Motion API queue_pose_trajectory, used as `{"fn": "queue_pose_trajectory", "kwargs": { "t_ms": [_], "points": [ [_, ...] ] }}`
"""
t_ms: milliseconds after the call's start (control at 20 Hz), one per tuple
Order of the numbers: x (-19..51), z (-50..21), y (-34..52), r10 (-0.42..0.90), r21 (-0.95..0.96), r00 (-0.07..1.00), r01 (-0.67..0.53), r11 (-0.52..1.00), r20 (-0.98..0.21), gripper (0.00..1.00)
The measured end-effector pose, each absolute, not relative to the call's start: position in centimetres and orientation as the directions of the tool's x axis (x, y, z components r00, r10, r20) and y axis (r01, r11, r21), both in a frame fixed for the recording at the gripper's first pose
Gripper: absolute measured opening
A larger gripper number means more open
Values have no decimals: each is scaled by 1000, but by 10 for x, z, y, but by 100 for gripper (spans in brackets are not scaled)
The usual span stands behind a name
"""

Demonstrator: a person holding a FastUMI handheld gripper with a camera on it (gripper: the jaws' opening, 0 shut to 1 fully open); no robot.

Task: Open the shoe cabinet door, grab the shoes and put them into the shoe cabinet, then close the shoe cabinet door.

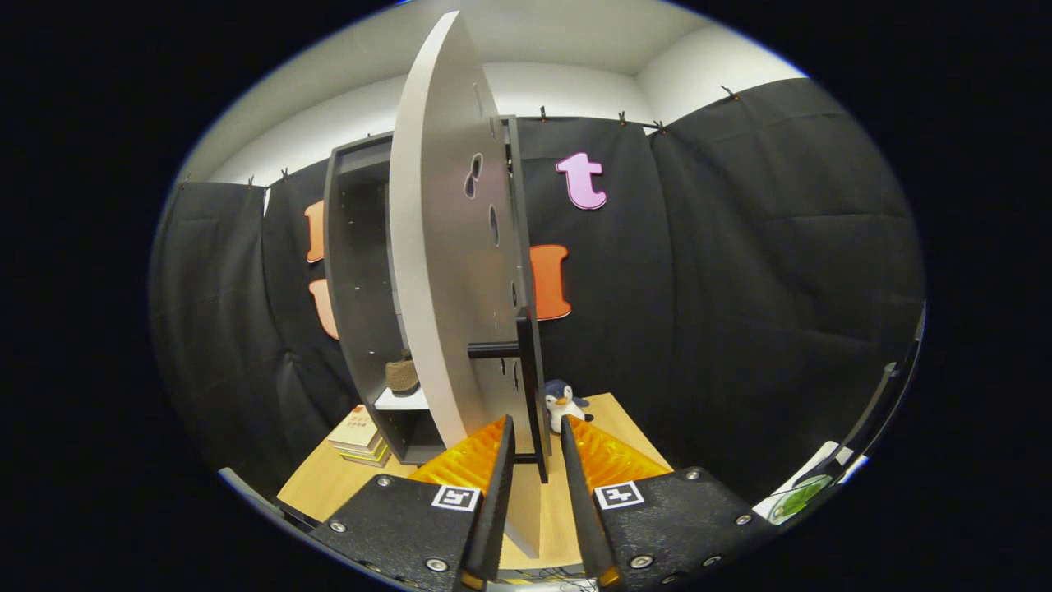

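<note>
Shoe cabinet stands on the wooden table ahead of us, dark frame, its inside showing just behind the swung-out door. That door is the biggest thing we've got up close: a pale panel seen nearly edge-on, with a few holes in it and a dark edge strip running down its near side, tied to the panel by a short dark bar. Our gripper has its fingers spread a little, one on each side of that strip's lower end, and we can't tell if either one actually touches it. Inside the cabinet, on a white shelf, sits something brownish, too small for us to make out. A stack of books lies on the table just beside the cabinet's foot. A little penguin toy stands just beyond the fingers.
</note>
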State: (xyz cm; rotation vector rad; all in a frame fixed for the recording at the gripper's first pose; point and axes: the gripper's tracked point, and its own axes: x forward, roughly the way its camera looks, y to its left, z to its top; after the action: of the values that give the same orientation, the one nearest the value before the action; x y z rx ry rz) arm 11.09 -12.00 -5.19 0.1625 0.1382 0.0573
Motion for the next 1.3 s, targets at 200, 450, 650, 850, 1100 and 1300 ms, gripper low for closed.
{"fn": "queue_pose_trajectory", "kwargs": {
  "t_ms": [200,450,650,850,1100,1300],
  "points": [
    [114,-51,-94,128,177,984,-105,979,-125,41],
    [120,-48,-64,208,174,972,-188,967,-105,45],
    [123,-47,-51,277,183,957,-257,949,-90,48],
    [139,-54,-22,343,209,936,-321,924,-83,52],
    [153,-63,2,401,226,912,-375,899,-81,57],
    [167,-64,30,454,220,889,-430,875,-66,61]
  ]
}}
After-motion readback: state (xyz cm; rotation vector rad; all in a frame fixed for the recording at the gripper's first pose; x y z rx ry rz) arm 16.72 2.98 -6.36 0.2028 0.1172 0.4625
